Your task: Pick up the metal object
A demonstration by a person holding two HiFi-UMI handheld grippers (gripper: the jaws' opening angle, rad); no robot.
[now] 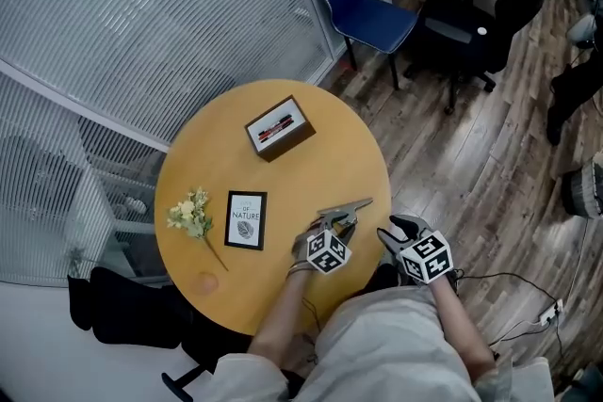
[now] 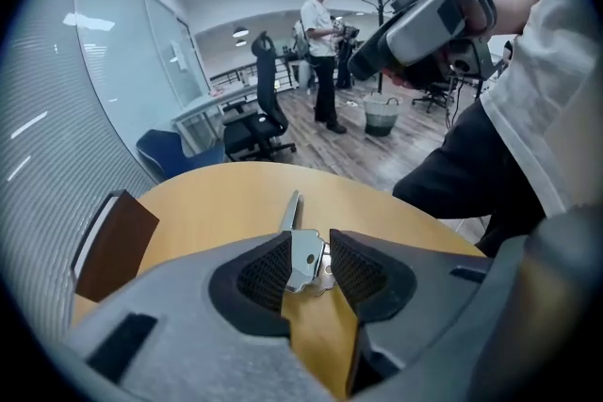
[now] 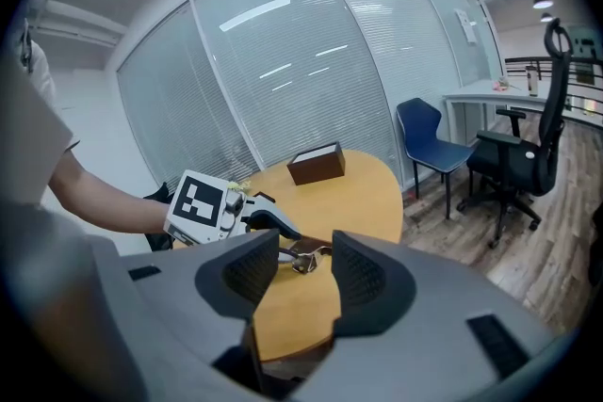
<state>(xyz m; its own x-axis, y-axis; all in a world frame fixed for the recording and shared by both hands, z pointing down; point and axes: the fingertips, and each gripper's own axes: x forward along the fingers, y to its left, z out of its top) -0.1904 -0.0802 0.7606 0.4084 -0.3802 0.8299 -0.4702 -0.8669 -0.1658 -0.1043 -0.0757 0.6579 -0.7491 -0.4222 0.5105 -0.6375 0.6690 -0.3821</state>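
Lower centre of the head view, the left gripper (image 1: 331, 234) pinches the metal object (image 2: 301, 255) by its near end, ready for lifting. It seemingly lies on the round table (image 1: 198, 174). The right gripper (image 1: 407, 235) idles alongside, jaws apart and empty.

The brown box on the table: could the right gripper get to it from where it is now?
Probably yes. The right gripper is open and empty, and bare tabletop leads to the brown box; the left gripper holding the metal piece sits just beside that path.
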